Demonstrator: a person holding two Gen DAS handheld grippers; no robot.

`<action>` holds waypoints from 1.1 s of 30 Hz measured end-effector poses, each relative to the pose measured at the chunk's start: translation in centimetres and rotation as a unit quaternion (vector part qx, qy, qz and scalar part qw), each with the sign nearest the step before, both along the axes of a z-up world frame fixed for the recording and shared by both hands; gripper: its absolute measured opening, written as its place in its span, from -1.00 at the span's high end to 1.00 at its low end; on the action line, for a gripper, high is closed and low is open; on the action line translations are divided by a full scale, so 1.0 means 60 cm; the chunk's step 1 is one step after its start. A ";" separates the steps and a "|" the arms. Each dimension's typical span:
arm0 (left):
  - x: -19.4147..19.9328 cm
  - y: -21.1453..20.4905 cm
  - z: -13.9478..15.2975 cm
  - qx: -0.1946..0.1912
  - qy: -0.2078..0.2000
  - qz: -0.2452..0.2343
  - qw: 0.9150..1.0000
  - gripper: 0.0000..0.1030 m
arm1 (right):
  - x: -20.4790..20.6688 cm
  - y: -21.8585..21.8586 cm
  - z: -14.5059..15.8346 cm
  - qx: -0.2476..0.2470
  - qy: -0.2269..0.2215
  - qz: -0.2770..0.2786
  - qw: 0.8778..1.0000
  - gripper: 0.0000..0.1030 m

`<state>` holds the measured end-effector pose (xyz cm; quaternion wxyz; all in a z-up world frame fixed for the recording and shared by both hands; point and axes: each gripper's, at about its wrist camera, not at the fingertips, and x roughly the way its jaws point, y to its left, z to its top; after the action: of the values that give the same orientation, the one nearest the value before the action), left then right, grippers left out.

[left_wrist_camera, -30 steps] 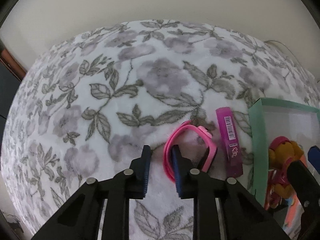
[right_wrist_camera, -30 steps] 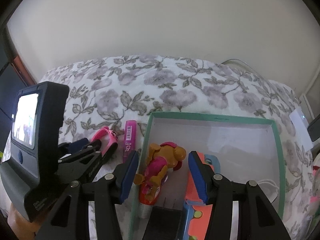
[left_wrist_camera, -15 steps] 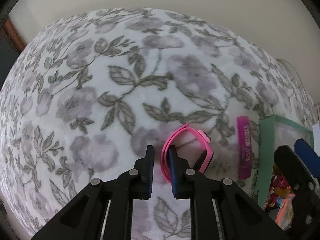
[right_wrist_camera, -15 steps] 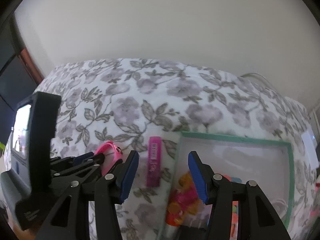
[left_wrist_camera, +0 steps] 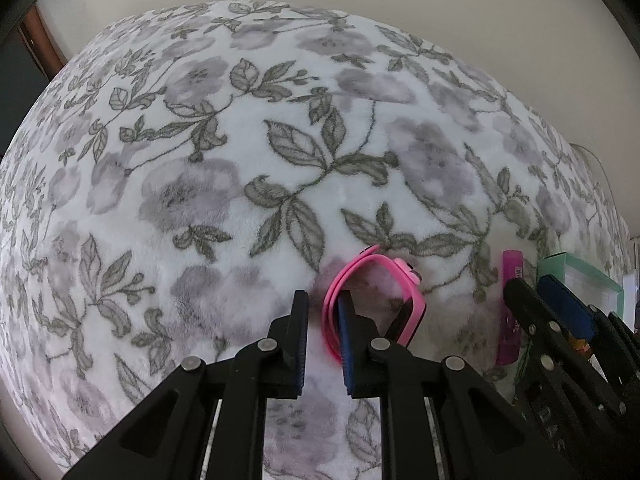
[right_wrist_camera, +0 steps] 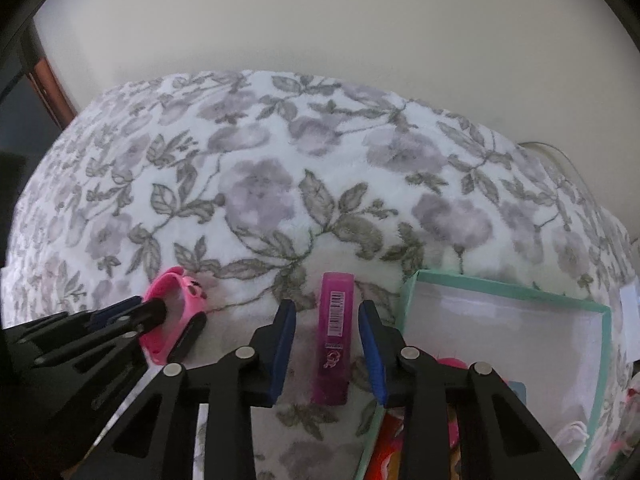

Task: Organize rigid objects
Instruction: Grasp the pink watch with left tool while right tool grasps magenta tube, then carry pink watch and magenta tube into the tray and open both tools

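Two handheld grippers point steeply down at a bed covered by a white blanket (right_wrist_camera: 280, 184) printed with grey flowers. The landmark is a mint-green open box (right_wrist_camera: 408, 292) lying on the blanket, with toys already inside it. Just beside the box's left wall lies a magenta stick-shaped package (right_wrist_camera: 334, 336), barcode up. Farther from the box, on the package's other side, sits a pink toy watch (left_wrist_camera: 374, 308), its band curled into a standing loop.

The right gripper (right_wrist_camera: 328, 348) straddles the package; its jaws are closing, with the package between them and a gap visible on each side, so the pads do not yet press it. The left gripper (left_wrist_camera: 322, 344) has narrow jaws set around one side of the watch band, one blue pad inside the loop; whether the band is truly pinched cannot be told.

To do this well, each grip should probably be centred and firm before lifting, then carried over the box wall and released low inside.
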<state>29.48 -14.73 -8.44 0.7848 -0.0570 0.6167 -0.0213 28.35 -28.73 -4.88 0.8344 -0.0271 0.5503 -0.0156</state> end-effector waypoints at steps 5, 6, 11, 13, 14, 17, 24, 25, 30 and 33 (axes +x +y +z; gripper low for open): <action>-0.005 0.000 0.007 0.000 0.000 -0.001 1.000 0.71 | 0.014 0.009 -0.008 -0.009 0.011 0.006 1.000 0.42; -0.005 0.000 0.007 0.001 0.000 -0.001 1.000 0.71 | 0.017 0.013 -0.011 -0.013 0.015 0.009 1.000 0.41; -0.001 -0.002 -0.007 -0.002 0.001 0.000 1.000 0.71 | 0.028 0.016 -0.022 -0.030 0.030 0.003 0.999 0.42; -0.001 -0.002 -0.008 -0.003 0.001 0.001 1.000 0.71 | 0.034 0.013 -0.027 -0.032 0.039 0.000 0.999 0.42; -0.001 -0.002 -0.008 -0.002 0.001 0.000 1.000 0.71 | 0.036 0.013 -0.031 -0.031 0.045 -0.001 0.998 0.42; -0.001 0.000 -0.008 -0.002 0.001 -0.001 1.000 0.71 | 0.042 0.008 -0.034 -0.019 0.050 -0.008 0.999 0.42; -0.001 -0.001 -0.010 -0.003 0.001 0.000 1.000 0.71 | 0.039 0.015 -0.036 -0.005 0.058 0.005 0.998 0.49; -0.001 -0.001 -0.010 -0.004 0.001 0.000 1.000 0.71 | 0.037 0.018 -0.036 -0.004 0.059 0.008 0.998 0.50; 0.001 0.003 -0.011 -0.012 0.003 0.003 1.000 0.71 | 0.027 0.030 -0.036 -0.007 0.066 0.025 0.997 0.50; 0.002 0.005 -0.011 -0.013 0.003 0.004 1.000 0.71 | 0.025 0.032 -0.038 -0.012 0.068 0.033 0.997 0.55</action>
<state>29.58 -14.42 -9.11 0.7825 -0.0697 0.6182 -0.0259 29.86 -26.79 -7.17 0.7950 -0.0560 0.6039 0.0072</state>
